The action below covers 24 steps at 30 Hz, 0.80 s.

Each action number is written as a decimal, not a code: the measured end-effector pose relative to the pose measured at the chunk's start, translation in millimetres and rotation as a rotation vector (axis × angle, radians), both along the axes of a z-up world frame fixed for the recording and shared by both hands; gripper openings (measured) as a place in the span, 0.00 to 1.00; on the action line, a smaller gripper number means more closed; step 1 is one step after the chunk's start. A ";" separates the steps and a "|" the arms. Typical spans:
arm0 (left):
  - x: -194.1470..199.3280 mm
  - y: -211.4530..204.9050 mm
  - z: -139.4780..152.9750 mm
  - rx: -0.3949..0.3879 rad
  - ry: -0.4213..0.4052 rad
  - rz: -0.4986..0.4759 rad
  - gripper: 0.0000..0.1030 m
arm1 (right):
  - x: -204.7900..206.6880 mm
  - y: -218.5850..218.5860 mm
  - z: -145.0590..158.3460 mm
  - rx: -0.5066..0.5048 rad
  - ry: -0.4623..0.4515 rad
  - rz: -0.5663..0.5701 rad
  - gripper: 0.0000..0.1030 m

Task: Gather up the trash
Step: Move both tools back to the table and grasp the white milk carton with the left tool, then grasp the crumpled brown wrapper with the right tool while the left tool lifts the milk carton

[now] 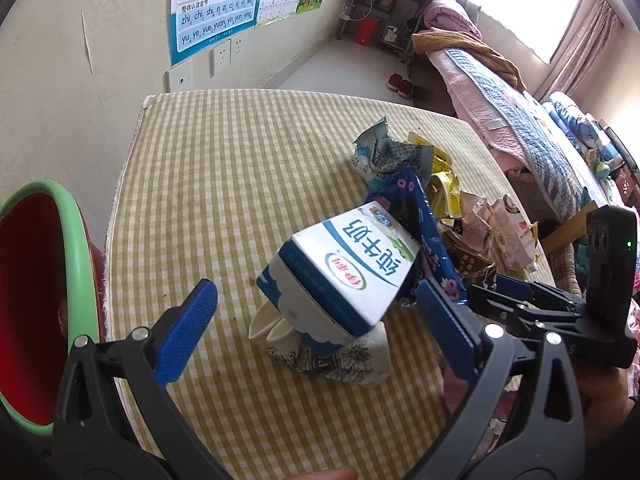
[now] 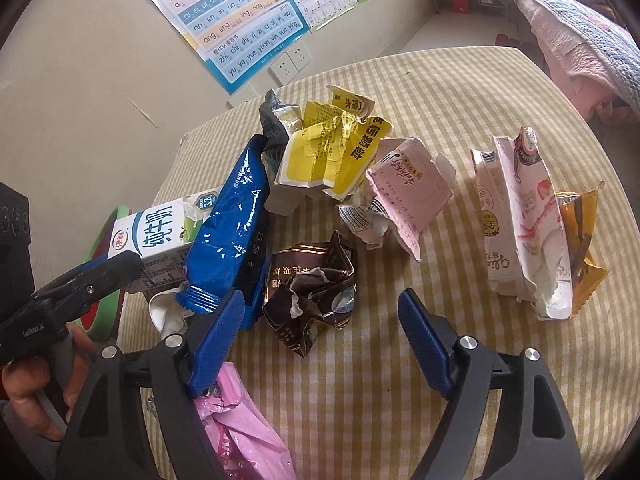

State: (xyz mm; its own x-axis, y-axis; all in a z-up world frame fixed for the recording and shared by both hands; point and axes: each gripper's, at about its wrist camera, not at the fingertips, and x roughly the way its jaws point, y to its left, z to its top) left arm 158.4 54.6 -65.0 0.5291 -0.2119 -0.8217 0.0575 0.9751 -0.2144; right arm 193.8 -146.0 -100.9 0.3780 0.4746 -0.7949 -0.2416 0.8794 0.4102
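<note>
With both grippers' fingers spread and empty, the left gripper [image 1: 316,316] frames the tilted milk carton [image 1: 340,268] on the bench [image 1: 224,152]; closing crookedly could topple it toward 3 o'clock wrappers.

one milk carton [image 2: 160,232], one blue wrapper [image 2: 228,236], one basin [image 1: 48,280].

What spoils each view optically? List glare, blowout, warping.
Left wrist view: window blown out white, table edge bowed by fisheye, black corners. Right wrist view: glare streaks on blue wrapper, striped cloth curved, sharp focus overall.
</note>
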 end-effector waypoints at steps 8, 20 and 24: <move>15.9 -9.3 -0.9 0.021 -0.010 -0.180 0.95 | 1.4 -1.0 -2.3 0.003 0.007 0.000 0.64; 10.6 -18.9 -2.1 0.083 0.013 -0.242 0.60 | -1.4 7.1 2.8 -0.009 -0.008 0.043 0.46; 3.1 -16.5 4.9 0.041 -0.002 -0.200 0.58 | -1.9 6.2 4.3 -0.011 -0.014 0.037 0.46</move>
State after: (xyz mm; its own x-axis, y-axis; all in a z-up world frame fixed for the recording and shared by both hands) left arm 161.5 38.0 -60.2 0.4815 -0.2796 -0.8307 0.2515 0.9520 -0.1746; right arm 192.0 -139.8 -96.5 0.3717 0.4800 -0.7946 -0.2797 0.8741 0.3972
